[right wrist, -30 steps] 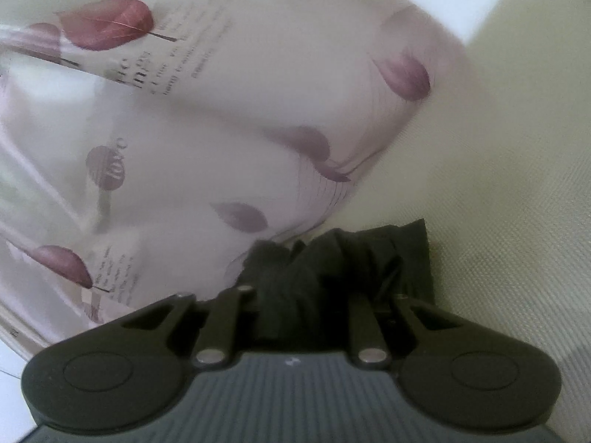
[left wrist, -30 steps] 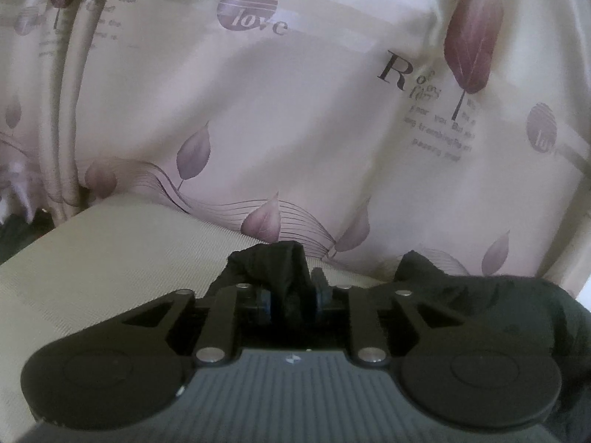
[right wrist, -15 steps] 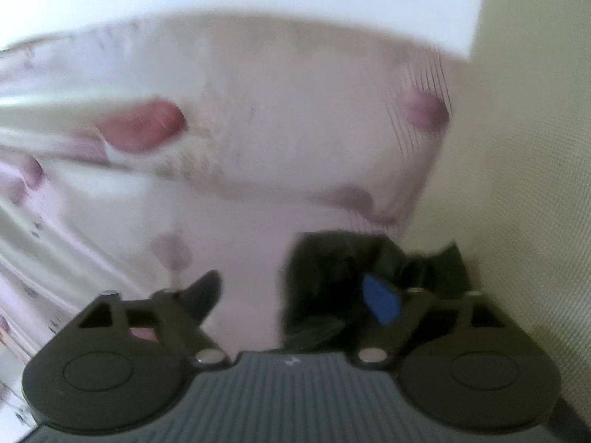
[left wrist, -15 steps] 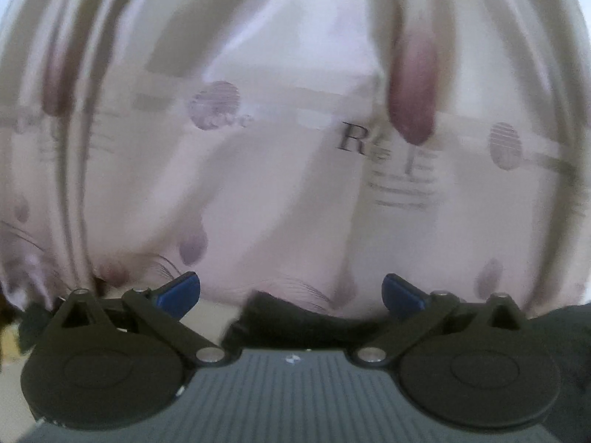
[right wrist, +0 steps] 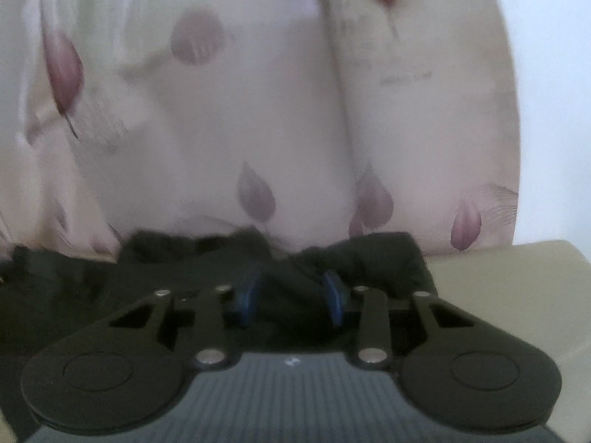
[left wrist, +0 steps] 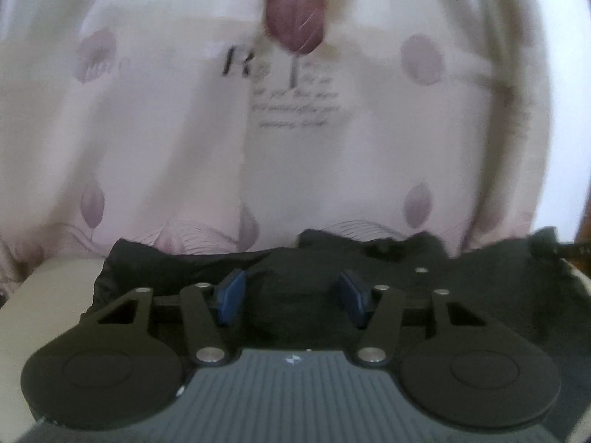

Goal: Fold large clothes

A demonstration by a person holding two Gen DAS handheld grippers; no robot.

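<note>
garment count: 1, black garment (left wrist: pixel 480 288), bunched on the beige surface (left wrist: pixel 48 295)
garment position: right at the foot of the curtain (left wrist: pixel 184 129), spread under both grippers
gripper count: 2
left gripper (left wrist: pixel 293 301): jaws apart, blue pads (left wrist: pixel 231 297) either side of a dark fold, not pinching it
right gripper (right wrist: pixel 291 299): jaws apart, fabric lying between the pads, no clamp
curtain count: 1, pale, leaf print and script, fills the view behind the garment
obstruction: curtain hem touches the garment's far edge; both frames blurred
</note>
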